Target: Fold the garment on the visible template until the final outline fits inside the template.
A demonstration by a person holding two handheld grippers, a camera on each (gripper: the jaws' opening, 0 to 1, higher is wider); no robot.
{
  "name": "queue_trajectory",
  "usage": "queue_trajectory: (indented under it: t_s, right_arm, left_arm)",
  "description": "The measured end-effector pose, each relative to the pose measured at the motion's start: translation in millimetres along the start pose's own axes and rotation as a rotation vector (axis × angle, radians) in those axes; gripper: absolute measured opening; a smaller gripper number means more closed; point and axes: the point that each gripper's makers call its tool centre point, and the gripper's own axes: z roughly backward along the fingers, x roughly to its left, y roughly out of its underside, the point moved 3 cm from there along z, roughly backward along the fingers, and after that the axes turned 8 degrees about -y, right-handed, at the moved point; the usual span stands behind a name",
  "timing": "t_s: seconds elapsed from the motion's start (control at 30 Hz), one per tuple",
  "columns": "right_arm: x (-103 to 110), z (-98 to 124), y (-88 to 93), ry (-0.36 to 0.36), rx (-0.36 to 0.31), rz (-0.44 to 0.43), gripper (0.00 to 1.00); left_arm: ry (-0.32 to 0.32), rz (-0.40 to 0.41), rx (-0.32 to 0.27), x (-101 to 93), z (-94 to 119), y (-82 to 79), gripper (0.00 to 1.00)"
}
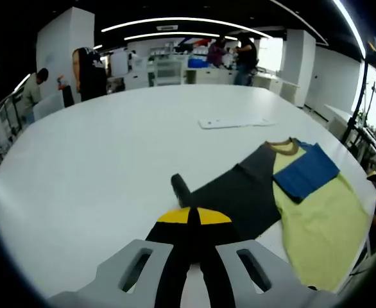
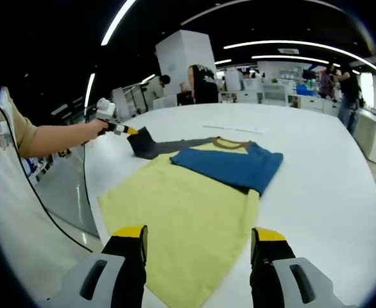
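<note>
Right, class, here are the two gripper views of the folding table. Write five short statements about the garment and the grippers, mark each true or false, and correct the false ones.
1. The left gripper is shut on the dark sleeve. True.
2. The right gripper is clamped on the yellow hem. False: its fingers stand apart above the yellow body, holding nothing.
3. The blue sleeve is folded in over the shirt's body. True.
4. The shirt is red and white. False: the shirt is yellow, with one blue sleeve, one dark sleeve and a brown collar.
5. The shirt lies on a bare wooden floor. False: it lies on a white table.
</note>
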Motion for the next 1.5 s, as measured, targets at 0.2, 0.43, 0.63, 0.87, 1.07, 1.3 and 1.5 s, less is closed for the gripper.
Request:
queue_trajectory:
  t_s: [0.2,0.43,0.63,0.87,1.07,1.3,1.5]
  right_arm:
    - [-4,3,1.8,0.004,-0.004,-0.008,0.63]
    - [-6,3,5.9,0.005,-0.001,-0.02,0.63]
    - [-7,2,9.8,0.003,0.007,-0.027,0.63]
    - [-10,5,9.1,0.01,0.001,-0.034,0.63]
    - [-14,6,9.4,0.017,-0.002,-0.039,0.63]
    - [-15,2,10.6,0.01,0.002,-0.043,0.63]
    - [-15,1,8.2,0.01,-0.002,-0.042,0.64]
  left_arm:
    - [0.053,-0.02,0.016,-25.9,-13,-0.6,0.0]
    - [0.099,-0.042,0.036,-53.3,-31,0.5,0.0]
    - [0.153,-0.054,0.09,-73.8,-48,11.8,0.01]
    - [0.167,-0.047,0.068,-78.3,-47,5.7,0.1]
    - [0.086,-0.006,0.071,-46.2,-47,10.2,0.09]
    - [0.03,0.002,0.145,-30.0,-45,36.3,0.11]
    - [0.021,0.015,0.198,-25.7,-47,53.1,0.14]
